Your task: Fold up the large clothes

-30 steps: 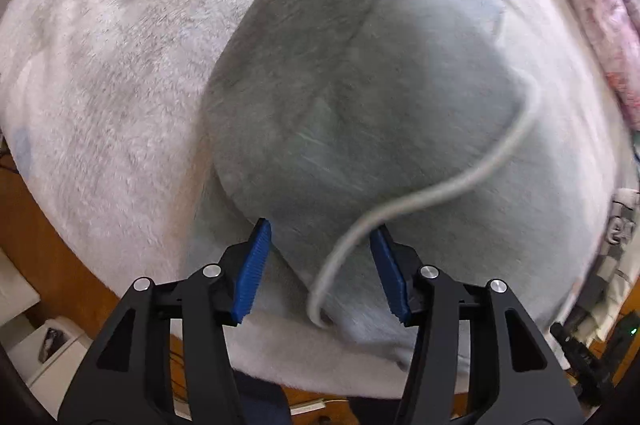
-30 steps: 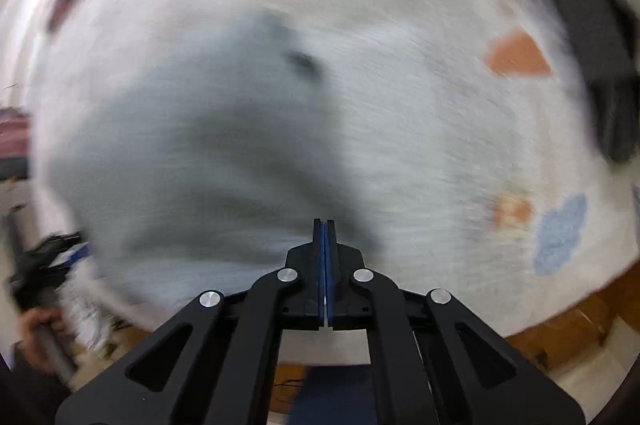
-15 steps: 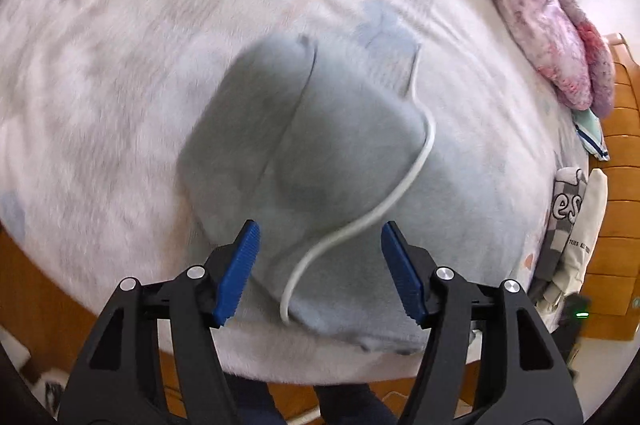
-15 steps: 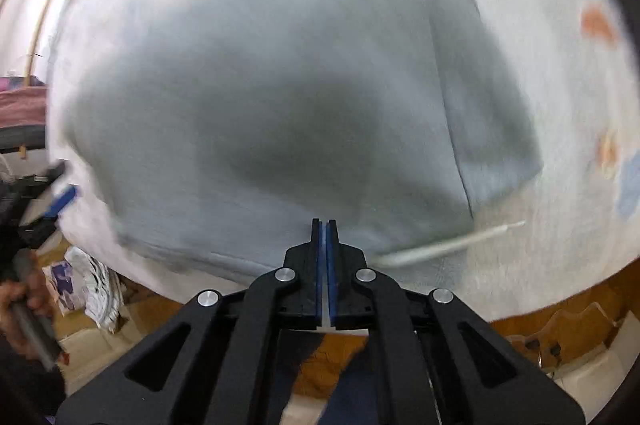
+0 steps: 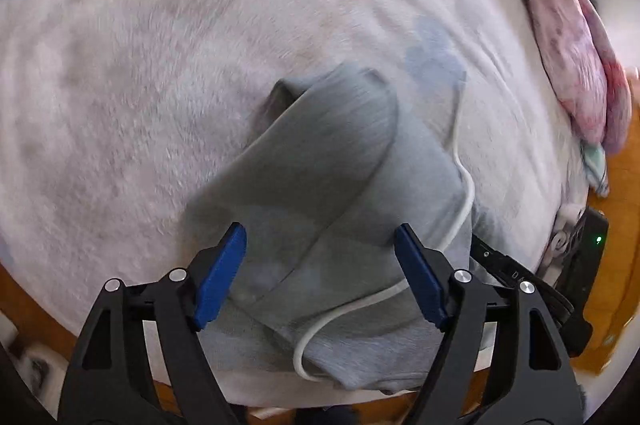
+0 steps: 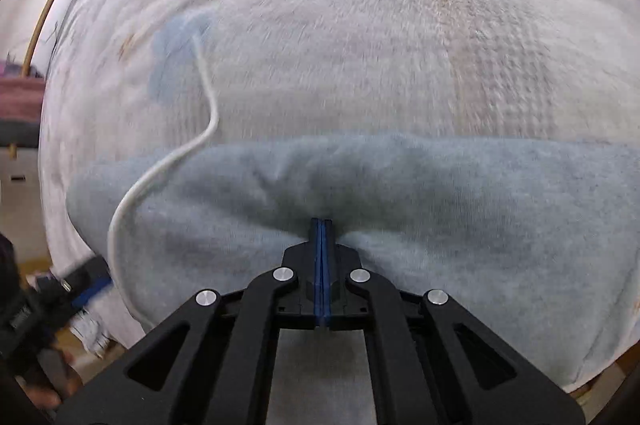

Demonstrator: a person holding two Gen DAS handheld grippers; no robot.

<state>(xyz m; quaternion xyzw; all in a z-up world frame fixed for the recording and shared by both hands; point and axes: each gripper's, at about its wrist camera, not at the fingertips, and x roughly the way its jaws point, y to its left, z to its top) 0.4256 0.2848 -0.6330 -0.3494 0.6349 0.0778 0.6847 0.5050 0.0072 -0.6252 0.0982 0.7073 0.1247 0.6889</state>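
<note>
A grey sweatshirt [image 5: 328, 185] with a white drawstring [image 5: 464, 209] lies folded on the white fleece bed cover [image 5: 160, 45], near its front edge. My left gripper [image 5: 320, 273] is open and empty, held above the near part of the garment. My right gripper [image 6: 321, 237] is shut, its pads pinching a fold of the grey sweatshirt [image 6: 440, 193], which spreads across the lower half of the right wrist view. The drawstring [image 6: 160, 169] trails from the garment's left side up over the cover. The right gripper's black body [image 5: 520, 277] shows at the garment's right edge in the left wrist view.
A pink and purple quilt [image 5: 572, 57] lies bunched along the bed's far right. Wooden floor [image 5: 624, 225] and folded clothes [image 5: 568, 229] show beyond the right edge. The left gripper and the hand holding it [image 6: 44, 309] show at lower left in the right wrist view.
My left gripper has pulled back and risen, so the garment looks smaller and farther. My right gripper has swung in low and now grips the garment's near fold.
</note>
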